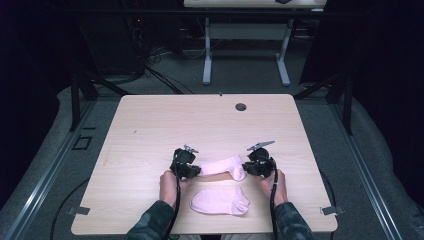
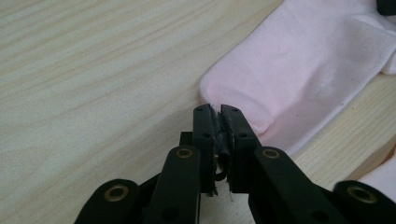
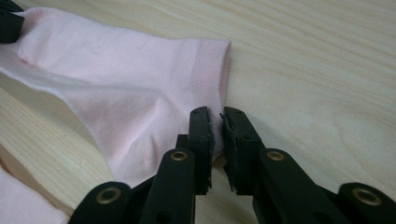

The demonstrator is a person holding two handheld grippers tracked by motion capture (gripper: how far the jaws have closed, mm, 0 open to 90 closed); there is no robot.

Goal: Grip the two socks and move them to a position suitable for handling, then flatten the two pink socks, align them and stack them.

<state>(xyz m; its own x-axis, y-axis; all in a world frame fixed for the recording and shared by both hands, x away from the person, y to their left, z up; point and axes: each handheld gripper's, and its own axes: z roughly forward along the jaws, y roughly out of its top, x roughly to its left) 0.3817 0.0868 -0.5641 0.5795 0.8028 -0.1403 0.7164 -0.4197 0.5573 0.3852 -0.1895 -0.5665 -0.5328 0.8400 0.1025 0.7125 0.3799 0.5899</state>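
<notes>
left gripper (image 1: 194, 170) pinches pink sock (image 1: 223, 165) toe — right gripper (image 1: 247, 167) pinches cuff

Left gripper (image 1: 184, 165) and right gripper (image 1: 258, 164): compact black bodies, each carrying a small grey three-cornered plate on top. A black cable (image 1: 176, 210) trails from the left gripper along the forearm; a matching one (image 1: 273, 205) trails from the right. Sleeves (image 1: 150, 224) are dark, with a mottled green pattern. In the gripper views, the jaws are flat black bars on black links joined by brass-coloured rivets (image 2: 185, 152).
</notes>
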